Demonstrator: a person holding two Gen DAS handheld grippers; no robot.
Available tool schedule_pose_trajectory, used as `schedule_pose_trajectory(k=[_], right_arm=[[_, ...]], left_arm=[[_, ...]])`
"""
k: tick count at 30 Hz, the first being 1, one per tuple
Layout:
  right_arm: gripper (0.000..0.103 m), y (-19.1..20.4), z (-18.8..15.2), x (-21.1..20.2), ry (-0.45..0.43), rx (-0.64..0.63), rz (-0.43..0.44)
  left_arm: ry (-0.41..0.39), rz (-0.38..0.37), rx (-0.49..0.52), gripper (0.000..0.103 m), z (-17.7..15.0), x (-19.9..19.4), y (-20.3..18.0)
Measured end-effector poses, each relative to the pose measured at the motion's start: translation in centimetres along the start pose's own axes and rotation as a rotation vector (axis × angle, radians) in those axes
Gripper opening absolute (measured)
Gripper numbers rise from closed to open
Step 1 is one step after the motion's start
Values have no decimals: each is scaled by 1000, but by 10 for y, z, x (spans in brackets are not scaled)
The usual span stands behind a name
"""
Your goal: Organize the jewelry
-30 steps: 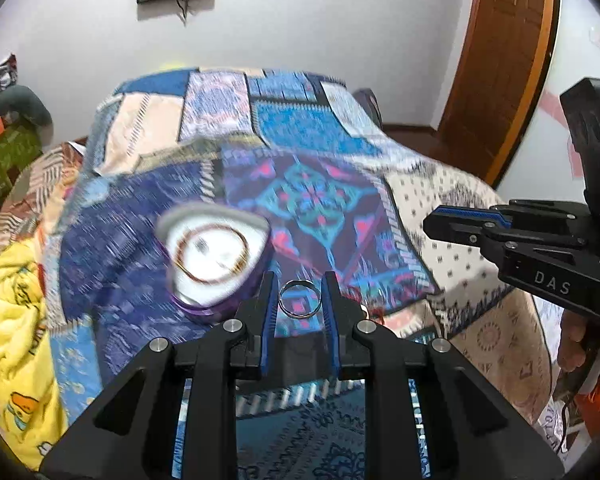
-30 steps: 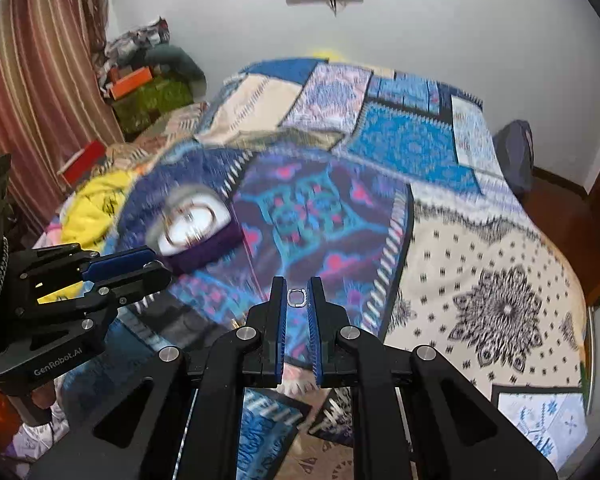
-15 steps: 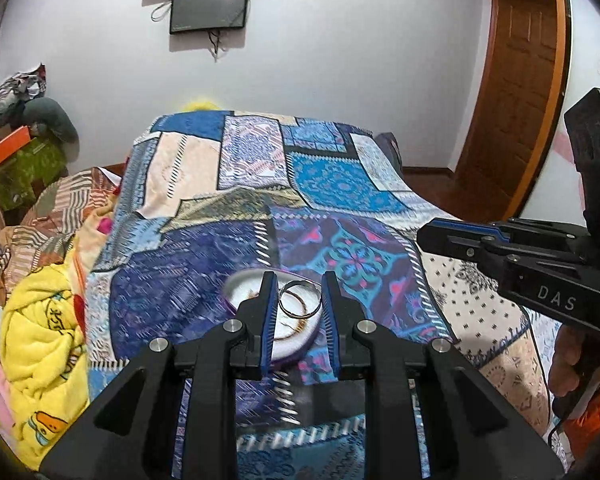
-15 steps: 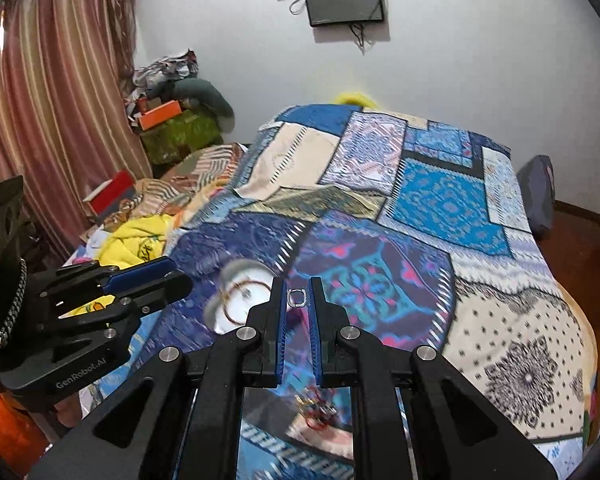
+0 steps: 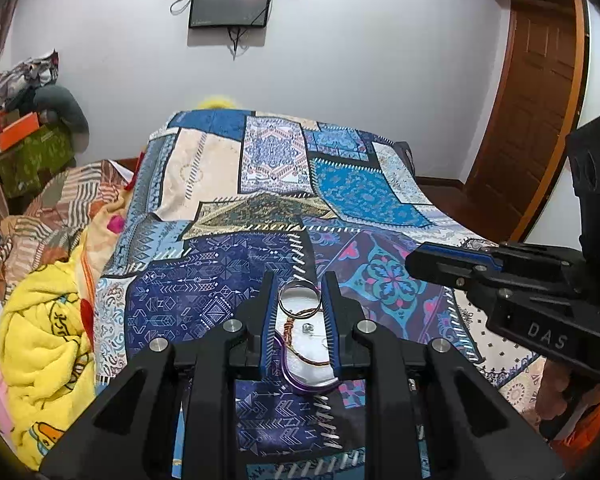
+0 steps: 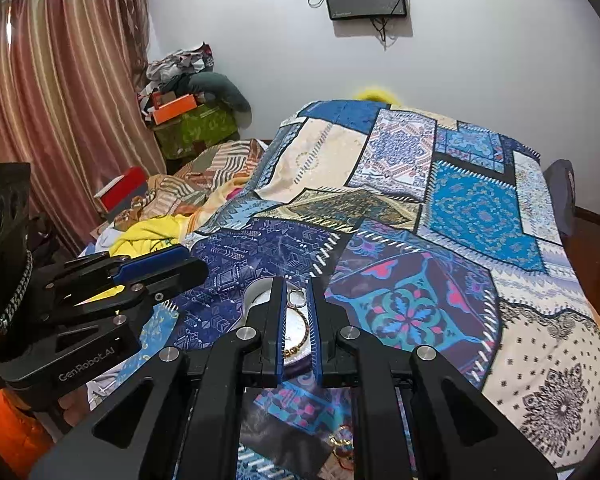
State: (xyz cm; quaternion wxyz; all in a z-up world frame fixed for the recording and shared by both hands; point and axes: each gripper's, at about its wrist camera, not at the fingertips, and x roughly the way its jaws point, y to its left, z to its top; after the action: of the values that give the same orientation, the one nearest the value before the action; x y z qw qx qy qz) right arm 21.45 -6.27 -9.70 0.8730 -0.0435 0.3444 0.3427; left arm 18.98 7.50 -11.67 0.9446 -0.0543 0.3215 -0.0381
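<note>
Nearest, at 6 o'clock in the left wrist view, my left gripper (image 5: pixel 299 290) is clamped across a thin silver metal ring (image 5: pixel 299 295), pads on its two opposite edges, hoop upright between the fingertips. I judge it light, stiff and slick; a rim grip like this could let it pivot or pop out, so I'd keep the squeeze steady and avoid jerks.

At 6 o'clock in the right wrist view, my right gripper (image 6: pixel 297 298) is pinched nearly closed on a small squarish silver ring (image 6: pixel 297 299), held right at the tips. Tiny and hard, easy to lose in the bedding if it slips.

Just beyond both sets of fingers lies the white jewelry dish with a purple rim (image 5: pixel 305 385), resting on the patchwork bedspread (image 5: pixel 352 192). It holds a thin brown beaded bracelet (image 5: pixel 300 354) and a small silver piece (image 5: pixel 308 327); the right view shows a bead strand in it as well. The dish looks shallow, so I judge low releases over its centre are best.

At 9 o'clock, a yellow blanket (image 5: pixel 40 344); at 12 o'clock, a dark wall-mounted screen (image 5: pixel 230 2).
</note>
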Motion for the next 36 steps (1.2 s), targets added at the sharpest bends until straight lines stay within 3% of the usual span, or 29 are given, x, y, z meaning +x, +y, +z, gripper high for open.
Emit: schedule_pose_trajectory(k=[18, 36], right_arm=[[9, 2, -18, 63, 149, -31, 19], [9, 8, -25, 73, 172, -83, -2]], left_arm=[[120, -66, -18, 21, -6, 59, 18], [154, -87, -7, 21, -7, 67, 18]])
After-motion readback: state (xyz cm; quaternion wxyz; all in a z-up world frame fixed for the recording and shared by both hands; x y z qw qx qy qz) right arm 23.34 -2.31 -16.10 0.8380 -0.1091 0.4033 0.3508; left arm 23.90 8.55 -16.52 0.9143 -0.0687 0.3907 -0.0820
